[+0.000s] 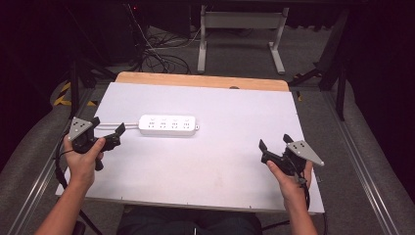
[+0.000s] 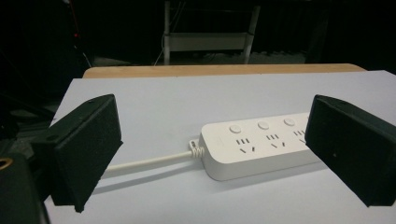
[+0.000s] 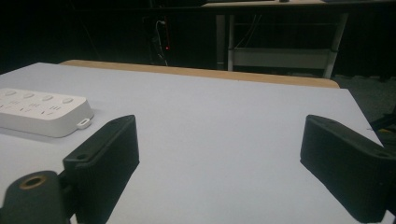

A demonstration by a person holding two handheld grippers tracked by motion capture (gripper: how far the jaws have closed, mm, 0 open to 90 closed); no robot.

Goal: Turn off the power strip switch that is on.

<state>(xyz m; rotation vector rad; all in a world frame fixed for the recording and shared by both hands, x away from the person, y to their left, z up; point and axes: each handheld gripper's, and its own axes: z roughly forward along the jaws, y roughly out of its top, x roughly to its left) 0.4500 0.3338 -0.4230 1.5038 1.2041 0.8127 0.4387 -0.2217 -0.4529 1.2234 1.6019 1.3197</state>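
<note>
A: Status of the work?

B: Nothing grasped yet. Left gripper (image 1: 106, 128) has its jaws spread, empty; the power strip (image 1: 168, 125) lies flat just ahead of it, its cord (image 2: 149, 163) running back between the jaws. Right gripper (image 1: 274, 143) is likewise released, well apart from the strip.

A: View differences?

B: The left gripper view resolves the strip's buttons (image 2: 235, 129); the high view shows both hands.

A: Right gripper (image 3: 219, 168) low in the frame, jaws spread wide, bare white tabletop (image 3: 224, 116) between them.

B: And at the left edge, a white power strip (image 3: 42, 112) lying flat, buttons and sockets up, a small loop on its near end.

A: Across the top, a wooden table edge (image 3: 201, 72), then darkness and a white desk frame (image 3: 280, 51).
</note>
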